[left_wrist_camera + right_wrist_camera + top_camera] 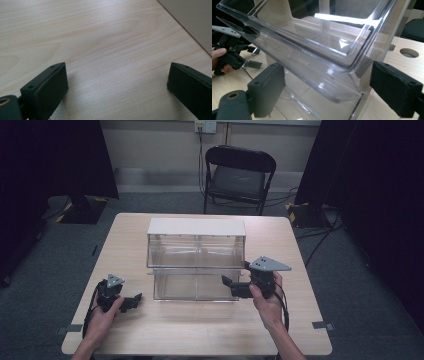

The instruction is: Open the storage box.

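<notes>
1. The left gripper (131,302) sits low over the table (200,330), near its front left corner and well apart from the clear bin stand (196,262). Its jaws are spread wide with only bare wood between them in the left gripper view, so it grasps nothing. My guess is that it is parked there to keep out of the way.

2. The clear bin stand is at the middle of the table, its open fronts turned toward the person, which makes them easy to reach from this side. It has two tiers, each split by a divider into two compartments, so four in all, with one pale lid (196,226) on top. Every compartment looks empty.

3. The right gripper (229,284) is raised at the stand's front right corner, level with the join between the tiers. In the right gripper view its jaws stand wide on either side of the upper bin's front lip (329,75), not touching it. I judge it is lining up to take hold of that lip.

4. Count: two grippers, two hands, one stand, one table, and one folding chair (239,177) behind the table.
</notes>
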{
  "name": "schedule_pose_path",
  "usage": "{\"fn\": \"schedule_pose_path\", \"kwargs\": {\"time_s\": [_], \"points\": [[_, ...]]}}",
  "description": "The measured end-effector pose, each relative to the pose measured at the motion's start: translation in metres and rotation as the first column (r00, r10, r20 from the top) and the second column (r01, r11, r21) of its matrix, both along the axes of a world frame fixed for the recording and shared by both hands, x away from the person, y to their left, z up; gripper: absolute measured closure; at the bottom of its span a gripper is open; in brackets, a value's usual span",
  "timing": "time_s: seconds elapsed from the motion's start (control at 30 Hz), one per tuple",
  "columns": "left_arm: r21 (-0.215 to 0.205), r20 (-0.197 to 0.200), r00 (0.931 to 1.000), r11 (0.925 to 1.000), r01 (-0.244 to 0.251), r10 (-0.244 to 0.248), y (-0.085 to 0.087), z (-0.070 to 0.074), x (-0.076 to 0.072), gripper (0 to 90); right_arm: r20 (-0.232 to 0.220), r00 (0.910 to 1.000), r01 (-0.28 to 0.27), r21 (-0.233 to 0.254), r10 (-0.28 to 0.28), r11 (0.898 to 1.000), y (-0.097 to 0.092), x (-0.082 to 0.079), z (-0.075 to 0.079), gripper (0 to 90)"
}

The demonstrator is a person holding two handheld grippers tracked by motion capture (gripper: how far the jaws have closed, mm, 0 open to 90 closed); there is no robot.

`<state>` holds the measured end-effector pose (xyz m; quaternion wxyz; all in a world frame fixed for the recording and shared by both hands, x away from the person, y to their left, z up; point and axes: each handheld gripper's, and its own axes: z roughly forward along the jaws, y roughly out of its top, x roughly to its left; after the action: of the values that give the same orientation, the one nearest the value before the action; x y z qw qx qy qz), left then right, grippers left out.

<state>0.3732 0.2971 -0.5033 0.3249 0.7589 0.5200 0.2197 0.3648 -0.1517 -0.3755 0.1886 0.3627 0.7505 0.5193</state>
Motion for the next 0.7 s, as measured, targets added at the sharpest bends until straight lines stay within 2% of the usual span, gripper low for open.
{"fn": "schedule_pose_path", "kwargs": {"time_s": [0.57,0.7], "points": [[0.000,0.000,1.0000,1.0000,0.000,0.000,0.0000,0.0000,0.0000,2.6,-0.005,1.0000,0.005,0.028,-0.005,1.000,0.0014,0.0041,-0.0013,9.2],[0.003,0.000,1.0000,1.0000,0.001,-0.001,0.0001,0.0001,0.0000,2.6,0.002,1.0000,0.006,0.015,-0.006,1.000,0.0020,0.0036,-0.0003,9.3]]}}
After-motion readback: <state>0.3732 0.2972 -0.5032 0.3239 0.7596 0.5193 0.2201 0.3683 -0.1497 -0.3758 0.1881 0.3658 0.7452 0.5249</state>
